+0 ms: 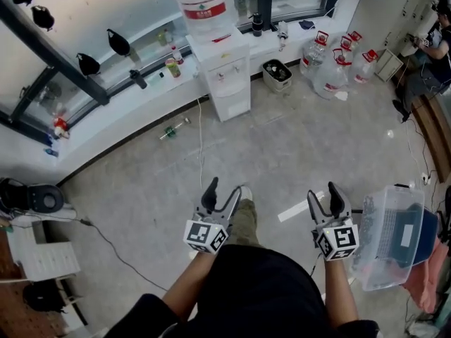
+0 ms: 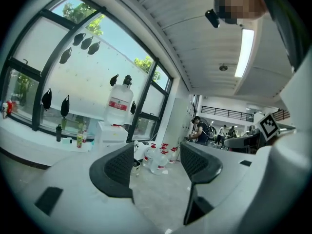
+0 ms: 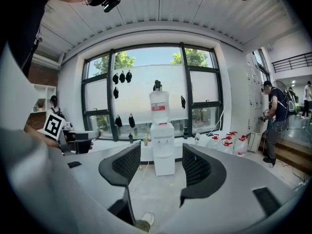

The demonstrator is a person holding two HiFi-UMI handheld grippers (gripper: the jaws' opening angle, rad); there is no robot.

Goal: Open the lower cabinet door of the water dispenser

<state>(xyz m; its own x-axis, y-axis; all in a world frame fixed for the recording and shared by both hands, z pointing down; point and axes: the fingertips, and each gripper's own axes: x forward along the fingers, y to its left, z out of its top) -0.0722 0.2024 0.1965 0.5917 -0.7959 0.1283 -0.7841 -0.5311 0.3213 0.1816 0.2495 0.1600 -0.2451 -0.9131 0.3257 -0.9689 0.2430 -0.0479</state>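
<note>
The white water dispenser (image 1: 224, 72) stands against the windowed wall across the room, a large bottle (image 1: 204, 5) on top. Its lower cabinet door (image 1: 232, 105) is shut. In the right gripper view the water dispenser (image 3: 163, 147) shows straight ahead between the jaws, far off. The left gripper view shows the water dispenser (image 2: 111, 132) to the left of its jaws. My left gripper (image 1: 221, 194) and right gripper (image 1: 321, 196) are held close to my body, both open and empty.
Several water jugs (image 1: 335, 62) stand on the floor right of the dispenser, with a small bin (image 1: 277, 74) between. A cable (image 1: 200, 136) runs along the floor from the dispenser. A clear plastic box (image 1: 390, 234) sits at my right. A person (image 1: 426, 55) sits far right.
</note>
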